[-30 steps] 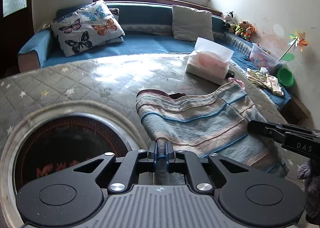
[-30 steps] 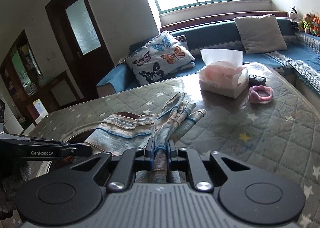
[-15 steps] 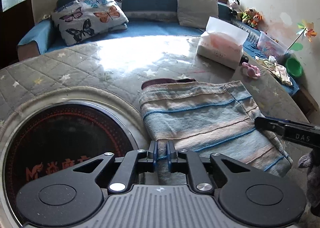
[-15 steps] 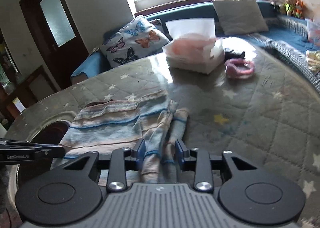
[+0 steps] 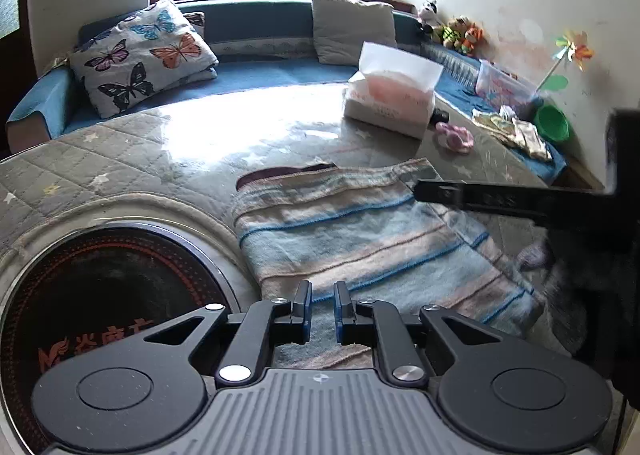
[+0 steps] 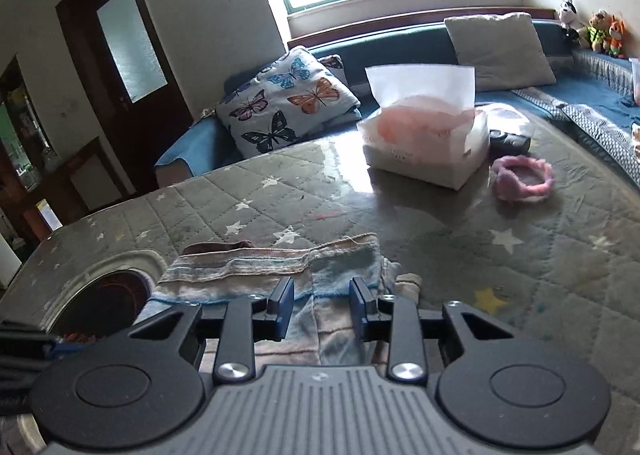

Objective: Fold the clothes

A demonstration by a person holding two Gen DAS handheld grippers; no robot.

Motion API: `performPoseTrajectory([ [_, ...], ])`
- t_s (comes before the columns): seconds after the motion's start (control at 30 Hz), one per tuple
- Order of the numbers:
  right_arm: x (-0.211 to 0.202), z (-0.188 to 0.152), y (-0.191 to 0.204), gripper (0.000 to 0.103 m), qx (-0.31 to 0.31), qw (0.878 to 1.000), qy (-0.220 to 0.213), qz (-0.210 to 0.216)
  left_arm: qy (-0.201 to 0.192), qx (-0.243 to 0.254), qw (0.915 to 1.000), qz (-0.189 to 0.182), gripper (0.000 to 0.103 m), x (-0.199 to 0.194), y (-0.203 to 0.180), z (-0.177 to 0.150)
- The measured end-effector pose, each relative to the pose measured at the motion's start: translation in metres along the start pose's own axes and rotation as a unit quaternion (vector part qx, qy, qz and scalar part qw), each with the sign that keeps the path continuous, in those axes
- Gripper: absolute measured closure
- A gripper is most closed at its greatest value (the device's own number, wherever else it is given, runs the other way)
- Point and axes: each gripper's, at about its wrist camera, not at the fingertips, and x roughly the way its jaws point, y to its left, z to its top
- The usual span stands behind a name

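Each handheld gripper, left gripper (image 5: 321, 307) and right gripper (image 6: 321, 305), has matte black linkage arms, silver round screws, two round black discs and a grey ribbed housing. The fingers (image 5: 302, 307) carry blue pads; the right ones (image 6: 285, 305) look alike

Quilted table (image 5: 120, 159), striped garment (image 5: 360, 239), tissue box (image 5: 390, 101)

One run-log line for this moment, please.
phase: fold laid down | left gripper: jaws open over striped garment | right gripper: jaws open | garment: flat on quilted table
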Motion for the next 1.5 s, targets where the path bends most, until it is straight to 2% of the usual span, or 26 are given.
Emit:
performPoseTrajectory([
  [0.07,0.007,-0.002,-0.002,0.077,-0.001,1.000,0.004,-0.007,0.007,0.001,1.0000,0.000,0.090,0.005,0.000,-0.003],
  [0.23,0.002,-0.002,-0.002,0.076,-0.003,1.000,0.008,-0.003,0.013,0.004,0.9999,0.003,0.091,0.006,0.000,-0.010],
  [0.47,-0.036,-0.017,0.008,0.076,-0.024,0.999,0.017,0.023,0.003,0.019,0.9997,-0.013,0.087,-0.013,-0.015,-0.020],
  [0.6,-0.058,-0.028,0.012,0.076,-0.034,0.999,0.021,0.036,0.012,0.030,0.9993,-0.016,0.087,-0.017,-0.021,-0.032],
  [0.83,-0.069,-0.052,0.002,0.076,-0.025,0.999,0.040,0.021,0.023,0.029,0.9993,-0.006,0.087,-0.021,-0.019,-0.048],
  [1.2,-0.090,-0.075,0.014,0.077,-0.055,0.998,0.026,0.017,0.029,0.019,0.9994,0.002,0.086,-0.029,-0.019,-0.058],
  [1.3,-0.094,-0.079,0.016,0.077,-0.057,0.998,0.019,0.009,0.027,0.015,0.9995,0.003,0.077,-0.036,-0.019,-0.061],
  [1.5,-0.098,-0.084,0.032,0.077,-0.094,0.996,0.010,-0.005,0.025,0.011,0.9996,0.010,0.072,-0.046,-0.023,-0.071],
])
